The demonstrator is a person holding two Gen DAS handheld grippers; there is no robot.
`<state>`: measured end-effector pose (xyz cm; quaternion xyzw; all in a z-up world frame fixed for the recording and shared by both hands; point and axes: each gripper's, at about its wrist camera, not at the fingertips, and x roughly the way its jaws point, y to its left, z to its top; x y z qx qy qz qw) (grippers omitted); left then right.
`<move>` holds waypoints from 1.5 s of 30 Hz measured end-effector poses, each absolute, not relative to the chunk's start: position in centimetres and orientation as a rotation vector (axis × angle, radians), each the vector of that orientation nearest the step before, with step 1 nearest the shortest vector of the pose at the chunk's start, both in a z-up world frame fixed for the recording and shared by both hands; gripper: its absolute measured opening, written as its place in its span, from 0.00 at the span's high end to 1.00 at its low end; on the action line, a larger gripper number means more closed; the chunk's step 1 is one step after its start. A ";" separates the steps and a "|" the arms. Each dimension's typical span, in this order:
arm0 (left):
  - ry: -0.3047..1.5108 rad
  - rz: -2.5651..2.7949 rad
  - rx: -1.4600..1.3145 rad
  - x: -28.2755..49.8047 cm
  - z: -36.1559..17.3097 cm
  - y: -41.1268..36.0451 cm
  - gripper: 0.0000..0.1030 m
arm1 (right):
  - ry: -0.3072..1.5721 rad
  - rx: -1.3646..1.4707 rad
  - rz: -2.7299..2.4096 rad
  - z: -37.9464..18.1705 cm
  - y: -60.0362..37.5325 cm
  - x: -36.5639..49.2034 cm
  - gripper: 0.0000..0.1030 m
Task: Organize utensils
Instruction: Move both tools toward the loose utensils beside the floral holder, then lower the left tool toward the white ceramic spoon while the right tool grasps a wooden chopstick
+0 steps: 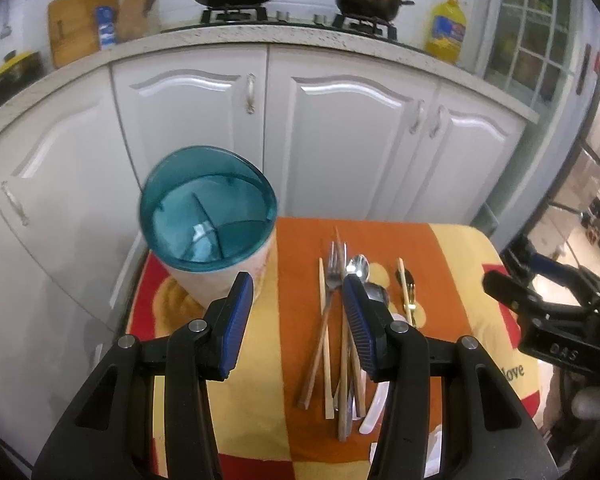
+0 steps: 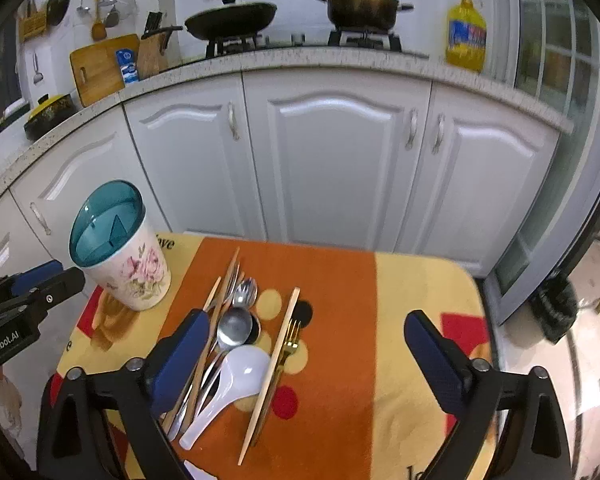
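**Sorting not yet started: every utensil lies loose, the holder looks empty**

Nearest, the left gripper [image 1: 298, 308] hovers released over the patterned cloth [image 2: 340, 280], its jaws apart with nothing between them. The right gripper [image 2: 304, 364] is likewise spread wide and empty, hanging above the pile.

Just beyond, the utensils lie flat on the orange stripe of the counter: a white ladle [image 2: 228, 384], a steel ladle [image 2: 234, 324], a spoon [image 1: 358, 268], a silver fork [image 1: 332, 276] and several wooden chopsticks [image 1: 324, 320] overlapping in one heap. Slightly apart to its right lie a single chopstick [image 2: 270, 372] and a gold fork [image 2: 290, 340], side by side.

Farther left stands the floral holder [image 2: 132, 276], upright, its teal divided top [image 1: 208, 216] showing no handles inside, as far as can be seen.

Judging by this, nothing is sorted yet; every piece is left to pick and drop into the holder.
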<state>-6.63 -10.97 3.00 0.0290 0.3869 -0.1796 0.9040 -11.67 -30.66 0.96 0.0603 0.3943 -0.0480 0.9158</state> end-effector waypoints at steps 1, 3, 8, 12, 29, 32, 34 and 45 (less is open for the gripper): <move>0.805 -0.378 0.070 -6.6 2.6 -11.3 0.55 | 0.822 0.134 -0.091 0.4 -30.8 -11.5 0.13; 0.821 -0.395 0.086 -6.5 2.0 -11.8 0.55 | 0.844 0.149 -0.077 -0.7 -31.0 -11.2 0.16; 0.880 -0.433 0.113 -5.5 -0.4 -13.1 0.55 | 0.885 0.186 -0.011 -3.0 -31.5 -10.0 0.31; 0.910 -0.441 0.166 -4.5 -2.3 -14.5 0.56 | 0.921 0.237 0.043 -4.8 -32.2 -8.3 0.45; 1.109 -0.475 0.153 -1.3 -9.5 -15.5 0.93 | 0.983 0.301 0.091 -8.2 -32.8 -5.0 0.48; 1.115 -0.482 0.139 -2.2 -9.4 -14.6 0.94 | 0.987 0.294 0.102 -8.3 -32.6 -4.8 0.52; 1.123 -0.485 0.150 -3.4 -9.2 -13.5 0.94 | 0.988 0.289 0.110 -8.3 -32.4 -4.8 0.53; 1.170 -0.468 0.222 -8.8 -8.9 -9.9 0.94 | 1.018 0.261 0.135 -9.3 -31.4 -3.8 0.53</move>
